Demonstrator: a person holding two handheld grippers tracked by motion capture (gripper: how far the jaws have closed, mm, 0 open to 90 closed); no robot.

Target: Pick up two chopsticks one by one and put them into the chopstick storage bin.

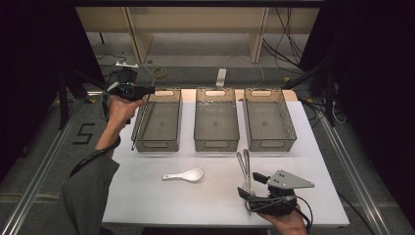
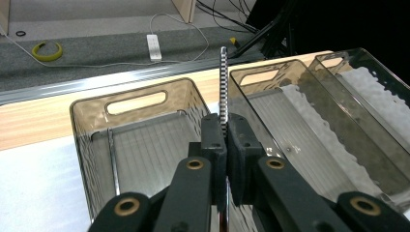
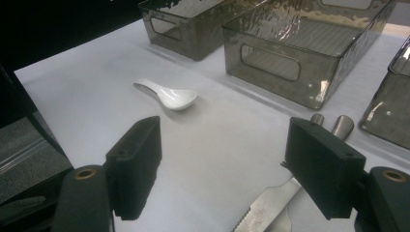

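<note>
A: What does the left hand-held gripper (image 2: pixel 223 137) have?

B: Jaws fully closed on a thin metal rod (image 2: pixel 223 82). Above the pads its upper length carries a fine black-and-white banded pattern, like ridging or a twist. In the high view the rod (image 1: pixel 138 125) hangs slanted from the left hand-held gripper (image 1: pixel 147 90), along the left wall of the left bin (image 1: pixel 157 145).

A: Bins?

B: Three smoky, see-through bins with handle slots, side by side at the far end of the white surface (image 1: pixel 147 196).

A: The right hand-held gripper (image 3: pixel 222 169)?

B: Jaws wide apart, holding nothing, low over the surface. A serrated knife (image 3: pixel 263 210) and another steel utensil (image 3: pixel 342 124) lie beneath. A white spoon (image 3: pixel 167 94) lies apart, bowl up.
</note>
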